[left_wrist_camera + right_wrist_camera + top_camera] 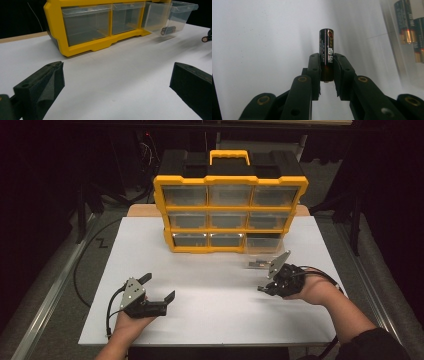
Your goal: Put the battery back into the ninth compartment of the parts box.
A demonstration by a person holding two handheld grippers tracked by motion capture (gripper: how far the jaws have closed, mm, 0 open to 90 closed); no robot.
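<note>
A white table (pixel 210 315) with a wooden far edge (pixel 144 210) stands on grey floor (pixel 45 285) crossed by a metal rail (pixel 55 285) and a black cable (pixel 82 265) at left, darkness beyond.

The organiser (pixel 230 182) looks like glossy yellow plastic with clear plastic drawers (pixel 86 23), the worktop (pixel 210 305) smooth matt white, the battery (pixel 326 53) shiny-wrapped.
</note>
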